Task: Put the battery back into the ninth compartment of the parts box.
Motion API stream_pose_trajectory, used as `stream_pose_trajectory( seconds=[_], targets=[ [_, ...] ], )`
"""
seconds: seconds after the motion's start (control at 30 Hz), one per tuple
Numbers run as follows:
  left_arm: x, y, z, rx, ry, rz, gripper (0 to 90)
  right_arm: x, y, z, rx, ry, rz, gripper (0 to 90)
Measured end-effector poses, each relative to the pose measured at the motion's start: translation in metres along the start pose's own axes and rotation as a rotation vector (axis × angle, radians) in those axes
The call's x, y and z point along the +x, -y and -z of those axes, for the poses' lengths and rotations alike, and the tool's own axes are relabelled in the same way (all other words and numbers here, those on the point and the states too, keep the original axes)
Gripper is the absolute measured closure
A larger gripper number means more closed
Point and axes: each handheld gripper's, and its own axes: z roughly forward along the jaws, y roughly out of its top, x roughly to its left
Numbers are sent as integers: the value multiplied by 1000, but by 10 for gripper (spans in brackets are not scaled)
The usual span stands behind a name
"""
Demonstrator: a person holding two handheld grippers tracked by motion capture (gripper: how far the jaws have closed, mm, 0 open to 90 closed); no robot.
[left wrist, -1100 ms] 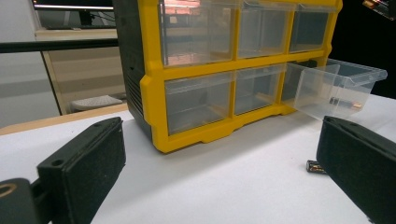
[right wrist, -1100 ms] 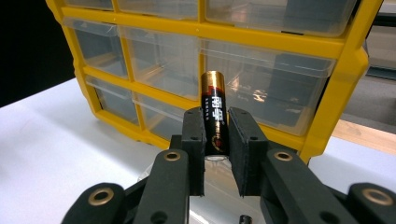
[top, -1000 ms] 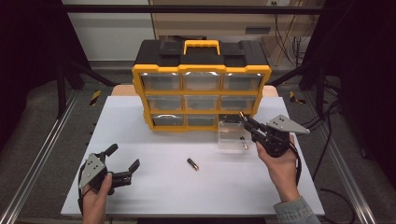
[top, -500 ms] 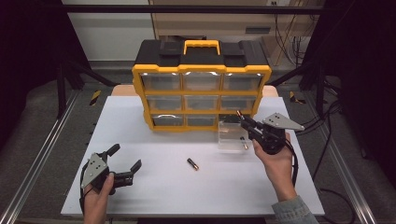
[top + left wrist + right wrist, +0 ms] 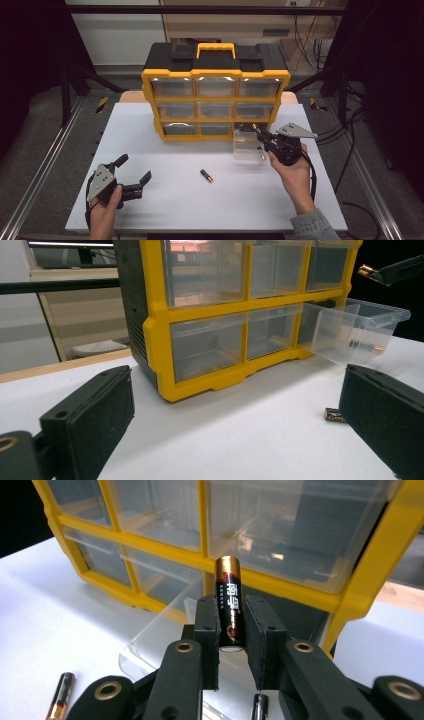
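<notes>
Battery (image 5: 229,602) sits clamped upright btwn the pads of the right gripper (image 5: 231,630), gold cap poking above them, over the pulled-out clear drawer (image 5: 247,146) at the organizer's bottom-right slot. Judging by looks: light, stiff, smooth metal jacket, so prob slippery & apt to roll once dropped; grip mid-body across the round, as now, seems right. Drawer walls look thin, clear plastic, so ease it in, don't jab. One battery already lies inside the drawer (image 5: 367,346).

Left gripper (image 5: 131,175) rests low on the table (image 5: 165,210) w/ jaws spread wide, nothing btwn them. Spare battery (image 5: 206,175) lies loose on the white top, apart from both grippers. Top is flat, matte, bare otherwise.

Yellow-black organizer (image 5: 216,75) stands at the table's far edge, w/ dark room, cables & frame rails around.
</notes>
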Motion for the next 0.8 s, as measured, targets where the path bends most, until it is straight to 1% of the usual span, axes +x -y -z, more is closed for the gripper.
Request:
stream_pose_trajectory(
  seconds=[0.13, 0.23, 0.27, 0.3, 0.33, 0.37, 0.43, 0.53, 0.6, 0.7, 0.8],
  targets=[
    [1, 0, 2, -5, -5, 7, 12, 0, 0, -2, 4, -4, 8, 766],
    [1, 0, 1, 0, -2, 4, 12, 0, 2, -6, 18, 9, 21, 763],
    [0, 0, 0, 0, 0, 4, 12, -1, 3, -9, 30, 18, 21, 732],
    [0, 0, 0, 0, 1, 4, 12, -1, 4, -11, 36, 20, 16, 639],
    [0, 0, 0, 0, 2, 3, 12, -2, 5, -12, 45, 18, 8, 576],
    [0, 0, 0, -1, 4, 2, 12, -2, 4, -11, 48, 19, 2, 537],
    [0, 0, 0, -1, 5, 2, 12, -1, 2, -7, 20, 25, 2, 477],
    [0, 0, 0, 1, 5, 3, 12, 1, -2, -1, -33, 16, -10, 406],
    [0, 0, 0, 0, 6, 2, 11, 2, -3, 1, -56, 4, -18, 365],
    [0, 0, 0, 1, 6, 1, 12, 4, -4, 3, -80, -10, -33, 283],
    [-1, 0, 0, 2, 6, 0, 12, 10, -6, 3, -88, -29, -30, 220]
  ],
)
